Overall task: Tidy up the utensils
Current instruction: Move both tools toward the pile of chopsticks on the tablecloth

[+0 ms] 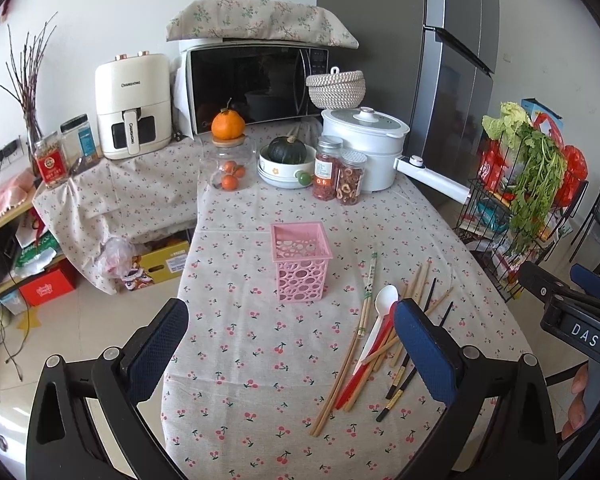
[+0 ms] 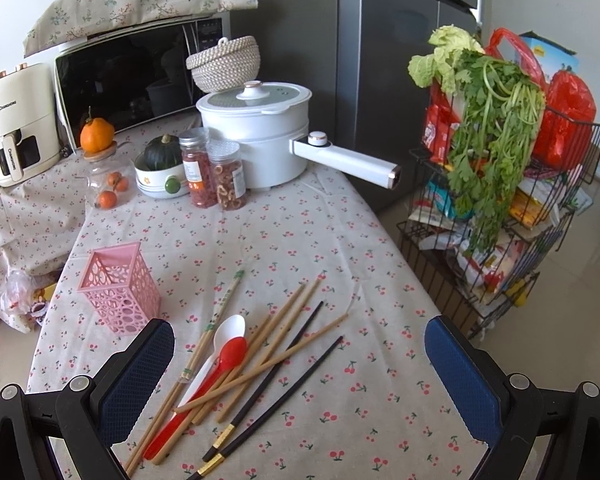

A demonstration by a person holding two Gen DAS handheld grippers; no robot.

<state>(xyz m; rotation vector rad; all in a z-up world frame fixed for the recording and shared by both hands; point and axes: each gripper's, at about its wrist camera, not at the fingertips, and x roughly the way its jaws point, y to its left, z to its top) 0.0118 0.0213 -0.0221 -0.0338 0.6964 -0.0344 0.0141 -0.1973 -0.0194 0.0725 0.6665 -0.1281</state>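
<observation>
Cherry-print cloth covers the tabletop [image 2: 284,216], with a microwave [image 2: 140,68], a white electric pot [image 2: 260,136] and jars of dried fruit crowded along its far end. Nearer the cameras stands the pink perforated holder [image 2: 120,288], upright and, as far as its open mouth shows in the left wrist view, with nothing in it.

Every utensil lies loose on the cloth to the right of the pink perforated holder: a banded pair of patterned chopsticks [image 2: 216,320] closest to it, then a white spoon [image 2: 228,332] and a red spoon [image 2: 220,364] overlapping, several bamboo chopsticks [image 2: 284,320] crossed over them, and two black chopsticks [image 2: 296,360] furthest from the holder.

Judging from that, the sorting has not begun; every piece has yet to go into the holder.

The left gripper [image 1: 292,344] hovers above the cloth on the near side of the holder, jaws wide apart and gripping nothing. The right gripper [image 2: 300,364] hangs over the pile itself, jaws likewise spread and bare, which suggests a first pick from the heap is the step in hand.
</observation>
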